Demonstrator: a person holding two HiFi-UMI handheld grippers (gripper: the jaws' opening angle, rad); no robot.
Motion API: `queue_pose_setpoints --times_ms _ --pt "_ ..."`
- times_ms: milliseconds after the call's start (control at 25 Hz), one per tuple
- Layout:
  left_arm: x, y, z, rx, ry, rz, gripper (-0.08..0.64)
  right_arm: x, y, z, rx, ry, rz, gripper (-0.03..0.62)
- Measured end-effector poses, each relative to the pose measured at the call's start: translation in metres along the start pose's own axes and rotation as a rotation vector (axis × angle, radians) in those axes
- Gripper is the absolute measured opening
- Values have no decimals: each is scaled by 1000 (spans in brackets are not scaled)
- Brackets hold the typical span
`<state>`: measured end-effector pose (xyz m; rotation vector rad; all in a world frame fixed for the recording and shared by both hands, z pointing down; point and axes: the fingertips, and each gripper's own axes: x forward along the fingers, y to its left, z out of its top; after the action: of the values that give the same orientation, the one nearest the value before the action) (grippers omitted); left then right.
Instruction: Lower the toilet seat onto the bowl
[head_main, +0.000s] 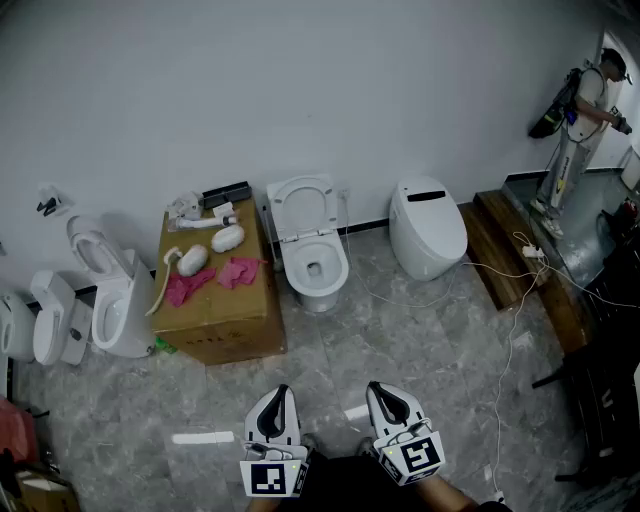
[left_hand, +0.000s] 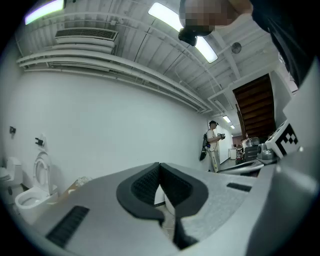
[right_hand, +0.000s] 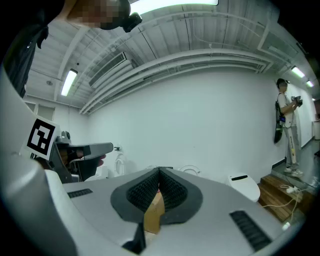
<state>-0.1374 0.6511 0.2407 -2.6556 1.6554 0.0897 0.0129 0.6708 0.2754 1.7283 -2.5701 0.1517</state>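
Note:
The white toilet (head_main: 312, 268) stands against the far wall in the head view, with its bowl open. Its seat and lid (head_main: 301, 206) are raised and lean back towards the wall. My left gripper (head_main: 281, 393) and right gripper (head_main: 379, 389) hover side by side at the bottom of that view, well short of the toilet, both shut and empty. The left gripper (left_hand: 159, 165) points at the wall in its own view. Past the right gripper (right_hand: 159, 170), the raised seat (right_hand: 190, 171) peeks over the jaws in the right gripper view.
A cardboard box (head_main: 222, 310) with pink cloths and white parts stands left of the toilet. Further left are more toilets (head_main: 112, 295). A closed white toilet (head_main: 427, 229) sits to the right, beside a wooden step (head_main: 497, 250) and floor cables (head_main: 505, 330). A person (head_main: 583, 110) stands at far right.

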Motion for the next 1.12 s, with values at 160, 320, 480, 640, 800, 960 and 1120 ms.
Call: queue_pose_setpoints --times_ms 160,320,480,640,800,960,1120 --pt "-2 3 1 -1 -2 -2 8 1 5 1 -2 -3 3 24" --pt "-6 9 1 -1 -9 -3 8 4 12 1 -3 -8 6 23" --pt "-11 20 0 -3 -9 -1 8 9 20 4 2 -31 -6 24" --pt "-14 37 2 -4 -14 3 8 20 33 8 10 -49 -6 25" --pt "-19 58 0 -12 -5 -1 8 33 51 6 2 -31 -10 25" --pt "-22 80 -8 -23 13 -12 8 49 68 2 10 -22 -20 25" --pt "-29 94 -20 -16 35 -30 8 57 81 -4 3 -22 -37 25"
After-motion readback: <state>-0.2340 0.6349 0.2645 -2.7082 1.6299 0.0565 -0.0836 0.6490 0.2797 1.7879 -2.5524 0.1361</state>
